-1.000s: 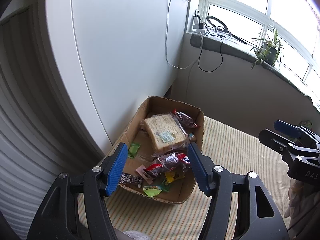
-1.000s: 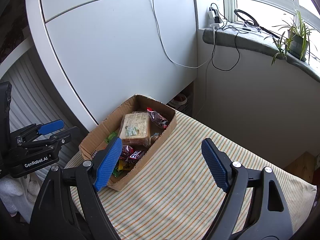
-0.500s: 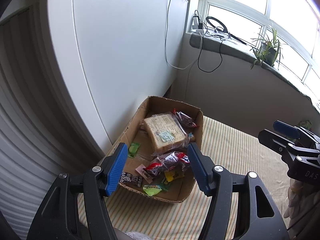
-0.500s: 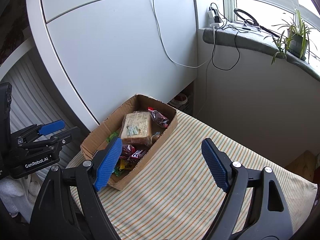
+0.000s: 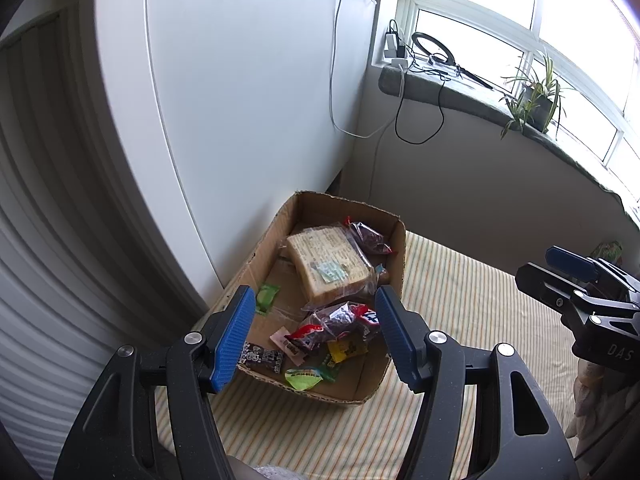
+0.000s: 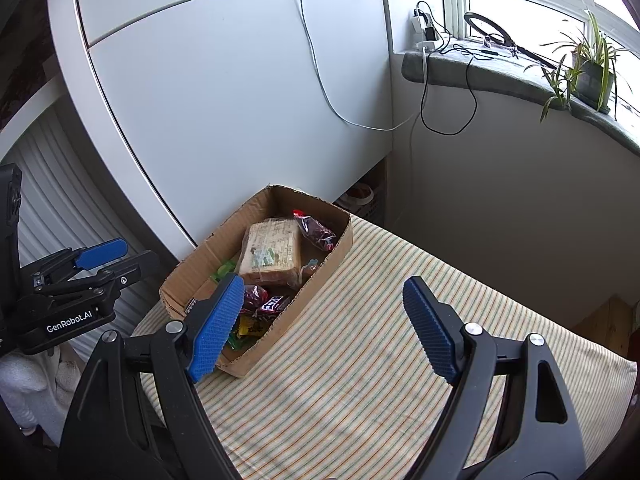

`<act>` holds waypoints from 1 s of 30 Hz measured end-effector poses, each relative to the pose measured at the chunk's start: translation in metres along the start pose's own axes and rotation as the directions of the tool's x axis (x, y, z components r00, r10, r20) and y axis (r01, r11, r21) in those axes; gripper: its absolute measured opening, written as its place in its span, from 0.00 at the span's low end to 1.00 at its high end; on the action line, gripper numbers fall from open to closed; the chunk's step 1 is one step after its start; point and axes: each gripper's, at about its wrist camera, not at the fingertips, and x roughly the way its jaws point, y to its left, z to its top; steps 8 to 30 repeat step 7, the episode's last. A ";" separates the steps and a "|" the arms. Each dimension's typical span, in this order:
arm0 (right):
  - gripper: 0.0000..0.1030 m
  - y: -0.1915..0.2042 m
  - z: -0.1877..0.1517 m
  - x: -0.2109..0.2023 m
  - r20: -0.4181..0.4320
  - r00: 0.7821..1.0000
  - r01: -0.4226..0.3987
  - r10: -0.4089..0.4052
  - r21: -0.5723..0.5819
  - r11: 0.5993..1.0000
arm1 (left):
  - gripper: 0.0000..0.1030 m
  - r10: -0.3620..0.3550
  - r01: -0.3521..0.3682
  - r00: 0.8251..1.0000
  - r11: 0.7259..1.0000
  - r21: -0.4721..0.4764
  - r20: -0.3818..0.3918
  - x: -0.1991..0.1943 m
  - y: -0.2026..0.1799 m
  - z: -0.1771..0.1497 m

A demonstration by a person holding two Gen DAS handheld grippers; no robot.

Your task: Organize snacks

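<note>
I had the striped tabletop (image 6: 360,360) under both claws, with the cardboard box (image 5: 400,248) near its far left edge against the white cabinet (image 6: 240,100). Inside it lay the wrapped bread (image 5: 326,266) and small snack packets (image 5: 336,322) (loosely jumbled). My left claw (image 5: 316,336) and right claw (image 6: 326,330) hung released, grasping nothing.

A cardboard box (image 5: 400,256) sits on the striped cloth (image 5: 460,292) at its far left corner, close beside the cabinet (image 5: 248,92) on the left. In the box, a wrapped bread loaf (image 5: 326,266) lies in the middle, a dark snack bag (image 5: 366,236) behind it by the right wall, and small packets (image 5: 332,326) in the near end. Behind the cloth, past the wall, runs a windowsill (image 6: 480,66) carrying a potted plant (image 6: 592,76) on the right and cables (image 6: 448,92) hanging at its left end.
</note>
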 end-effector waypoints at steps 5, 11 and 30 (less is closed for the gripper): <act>0.82 -0.002 -0.002 0.000 -0.004 1.000 0.006 -0.005 0.009 1.000 | 0.70 0.006 -0.006 1.000 1.000 0.006 0.006 0.000 -0.003 -0.002; 0.82 -0.002 -0.003 0.001 -0.004 1.000 0.010 -0.010 0.013 1.000 | 0.70 0.007 -0.007 1.000 1.000 0.005 0.005 0.000 -0.003 -0.002; 0.82 -0.002 -0.003 0.001 -0.004 1.000 0.010 -0.010 0.013 1.000 | 0.70 0.007 -0.007 1.000 1.000 0.005 0.005 0.000 -0.003 -0.002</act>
